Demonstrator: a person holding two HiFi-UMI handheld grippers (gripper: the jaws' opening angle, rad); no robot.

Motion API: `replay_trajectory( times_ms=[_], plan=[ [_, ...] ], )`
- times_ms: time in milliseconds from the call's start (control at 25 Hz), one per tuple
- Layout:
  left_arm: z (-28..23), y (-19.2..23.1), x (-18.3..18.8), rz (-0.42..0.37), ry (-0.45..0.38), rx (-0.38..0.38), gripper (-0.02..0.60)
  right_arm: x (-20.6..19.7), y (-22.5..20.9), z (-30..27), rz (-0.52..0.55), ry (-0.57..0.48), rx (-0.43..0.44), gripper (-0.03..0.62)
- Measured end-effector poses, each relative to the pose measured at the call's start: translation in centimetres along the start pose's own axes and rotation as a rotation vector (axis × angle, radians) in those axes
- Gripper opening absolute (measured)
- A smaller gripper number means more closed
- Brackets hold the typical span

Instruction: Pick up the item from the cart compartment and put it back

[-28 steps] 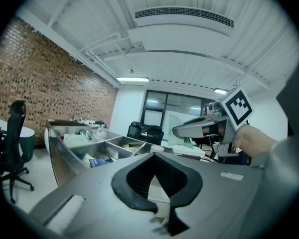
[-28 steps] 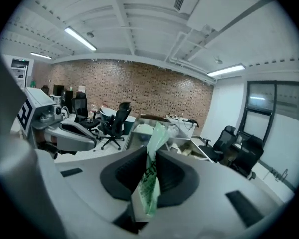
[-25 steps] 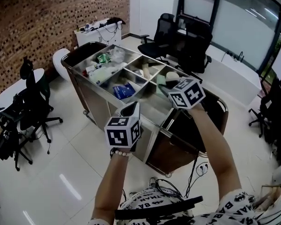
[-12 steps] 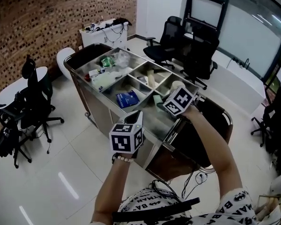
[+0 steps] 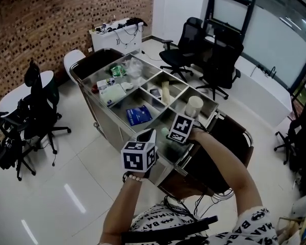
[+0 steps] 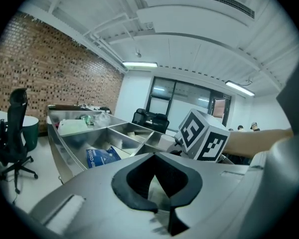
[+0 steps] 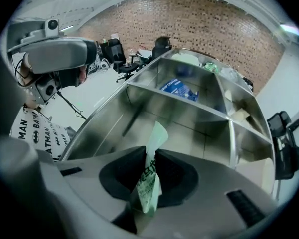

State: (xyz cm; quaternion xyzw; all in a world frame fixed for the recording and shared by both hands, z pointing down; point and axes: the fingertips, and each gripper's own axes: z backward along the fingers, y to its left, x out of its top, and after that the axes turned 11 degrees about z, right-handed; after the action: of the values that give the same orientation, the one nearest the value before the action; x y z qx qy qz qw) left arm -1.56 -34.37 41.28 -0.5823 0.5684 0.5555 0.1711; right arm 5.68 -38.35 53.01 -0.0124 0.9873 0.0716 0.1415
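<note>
**Green packet gripped over the cart's near-end compartment**

The left gripper [image 5: 146,135] hangs just outside the near long edge of the cart [image 5: 108,117], its fingers pressed together on nothing. Just beyond it, the right gripper [image 7: 148,183] pinches a pale green packet [image 7: 152,153] by its lower part, and the packet's free end stands up past the jaws. It hangs over the bare compartment at the cart top's near end [image 7: 119,128], apparently clear of the floor.

The pick looks done, so the return is probably the step in hand. That calls for lowering the packet to the compartment floor and then spreading the jaws.

This compartment holds nothing else, so there is open room. What needs minding is the rim on the near side and the divider wall [image 7: 179,101] on the far side.

Past that divider lies a blue drip-coffee pouch [image 5: 138,115]. A white roll [image 5: 194,105] sits toward the right edge, and mixed packets fill the far-end compartment [image 5: 115,78].
</note>
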Motion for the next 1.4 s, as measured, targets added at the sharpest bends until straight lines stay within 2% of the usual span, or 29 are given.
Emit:
replay_trajectory(
  times_ms=[120, 160, 280, 320, 400, 440, 640, 760, 800, 880, 920, 1040, 1160, 1280, 1400],
  plan=[
    [-0.4, 0.5, -0.2, 0.008, 0.013, 0.007, 0.002, 0.0, 0.5, -0.9, 0.034, 0.031, 0.032, 0.086],
    [-0.6, 0.8, -0.3, 0.013, 0.017, 0.011, 0.002, -0.1, 0.4, -1.2, 0.047, 0.047, 0.036, 0.13],
    [-0.8, 1.4, -1.0, 0.03, 0.038, 0.019, 0.002, -0.5, 0.4, -2.1, 0.081, 0.097, 0.05, 0.158],
    [-0.8, 1.5, -1.2, 0.034, 0.046, 0.02, 0.002, -0.7, 0.6, -2.3, 0.093, 0.114, 0.057, 0.231],
    [-0.9, 1.8, -1.7, 0.044, 0.054, 0.022, 0.002, -0.9, 0.8, -2.7, 0.115, 0.138, 0.065, 0.242],
    [-0.9, 1.9, -1.9, 0.05, 0.057, 0.024, 0.002, -0.9, 0.8, -2.9, 0.122, 0.143, 0.066, 0.269],
    [-0.7, 2.7, -2.1, 0.067, 0.056, 0.027, 0.002, -0.3, 0.2, -1.7, 0.108, 0.097, 0.04, 0.311],
    [-0.2, 2.9, -1.3, 0.071, 0.026, 0.025, 0.002, 1.3, -0.6, 1.8, 0.074, -0.016, -0.016, 0.31],
    [0.0, 2.8, -0.9, 0.071, 0.012, 0.024, 0.002, 2.1, -0.9, 3.5, 0.052, -0.078, -0.053, 0.289],
    [0.6, 2.7, -0.4, 0.064, -0.021, 0.022, 0.002, 3.7, -1.5, 7.3, -0.027, -0.255, -0.162, 0.133],
    [1.0, 2.5, -0.2, 0.056, -0.039, 0.02, 0.002, 4.4, -1.6, 9.3, -0.083, -0.36, -0.223, 0.021],
    [2.1, 2.1, 0.6, 0.02, -0.088, 0.018, 0.002, 5.2, -1.1, 15.0, -0.226, -0.638, -0.382, 0.006],
    [2.8, 1.7, 0.4, 0.015, -0.112, 0.014, 0.002, 4.8, 1.0, 18.9, -0.319, -0.832, -0.47, 0.006],
    [3.2, 1.3, -0.4, 0.019, -0.123, 0.004, 0.002, 3.8, 3.1, 21.1, -0.361, -0.942, -0.556, 0.006],
    [3.6, 0.7, -1.5, 0.02, -0.122, -0.009, 0.002, 2.3, 5.2, 21.4, -0.375, -0.954, -0.651, 0.006]
  ],
)
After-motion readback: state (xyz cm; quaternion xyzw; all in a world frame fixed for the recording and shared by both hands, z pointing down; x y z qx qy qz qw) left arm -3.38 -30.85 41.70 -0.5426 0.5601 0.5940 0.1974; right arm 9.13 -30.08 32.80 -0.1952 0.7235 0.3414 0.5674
